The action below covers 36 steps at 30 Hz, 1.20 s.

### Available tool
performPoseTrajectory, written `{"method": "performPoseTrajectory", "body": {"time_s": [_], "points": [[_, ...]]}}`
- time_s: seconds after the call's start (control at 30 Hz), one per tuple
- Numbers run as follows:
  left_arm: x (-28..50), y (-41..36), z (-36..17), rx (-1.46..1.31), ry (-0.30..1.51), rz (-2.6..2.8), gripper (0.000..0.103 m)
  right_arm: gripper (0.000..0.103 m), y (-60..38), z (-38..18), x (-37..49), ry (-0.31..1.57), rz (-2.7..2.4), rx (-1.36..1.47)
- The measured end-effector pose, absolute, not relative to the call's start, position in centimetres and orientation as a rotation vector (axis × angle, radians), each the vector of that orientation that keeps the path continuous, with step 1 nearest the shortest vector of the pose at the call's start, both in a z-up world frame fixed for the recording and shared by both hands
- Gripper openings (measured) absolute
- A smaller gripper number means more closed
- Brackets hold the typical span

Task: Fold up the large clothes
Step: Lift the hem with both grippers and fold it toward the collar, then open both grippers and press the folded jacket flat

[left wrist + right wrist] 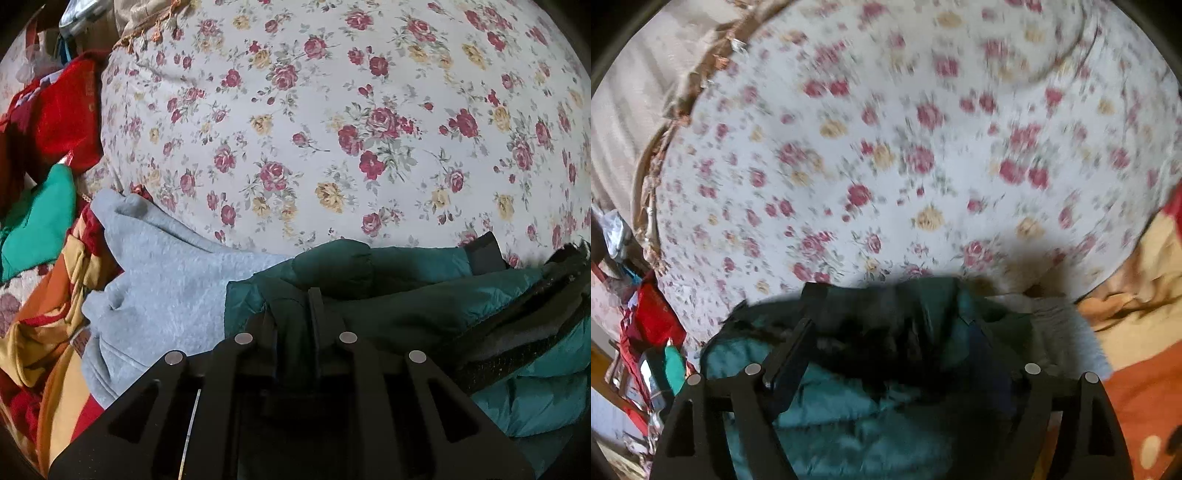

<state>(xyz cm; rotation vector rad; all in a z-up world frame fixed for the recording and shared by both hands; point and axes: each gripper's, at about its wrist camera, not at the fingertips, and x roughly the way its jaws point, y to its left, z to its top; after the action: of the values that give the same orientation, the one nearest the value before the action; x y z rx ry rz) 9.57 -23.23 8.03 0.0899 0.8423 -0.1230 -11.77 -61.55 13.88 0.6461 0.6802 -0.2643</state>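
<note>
A dark teal puffer jacket (424,295) with black trim lies bunched at the near edge of a bed with a floral sheet (314,129). My left gripper (295,306) is shut on a fold of the jacket. In the right wrist view the same jacket (849,406) fills the space between my fingers. My right gripper (890,332) stands open wide over it, with the left finger (790,347) resting against the fabric. The right view is blurred by motion.
A grey fleece garment (159,295) lies left of the jacket. Red, orange and green clothes (48,221) are piled at the left. An orange and yellow blanket (1137,314) lies at the right. The floral sheet (886,166) spreads beyond.
</note>
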Motion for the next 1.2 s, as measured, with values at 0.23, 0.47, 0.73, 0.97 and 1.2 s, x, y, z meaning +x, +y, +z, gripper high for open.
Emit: {"method": "performPoseTrajectory", "body": {"time_s": [0.23,0.47,0.73,0.97,1.2], "points": [[9.4,-21.2,9.2,-0.042,0.869,-0.217,0.029,0.081,-56.2,16.7,-12.8,0.673,-0.128,0.483],[6.8,-18.0,12.9,-0.162,0.756,-0.278,0.087,0.081,-49.6,14.2,-7.1,0.784,-0.065,0.265],[4.8,-18.7,13.3,-0.077,0.760,-0.333,0.087,0.080,-49.8,8.4,-0.9,0.874,-0.220,0.270],[5.5,-21.6,9.9,0.034,0.830,-0.293,0.087,0.080,-49.3,7.5,0.3,0.903,-0.248,0.203],[5.9,-22.1,9.2,0.061,0.821,-0.282,0.087,0.080,-50.4,11.3,-4.6,0.814,-0.186,0.233]]}}
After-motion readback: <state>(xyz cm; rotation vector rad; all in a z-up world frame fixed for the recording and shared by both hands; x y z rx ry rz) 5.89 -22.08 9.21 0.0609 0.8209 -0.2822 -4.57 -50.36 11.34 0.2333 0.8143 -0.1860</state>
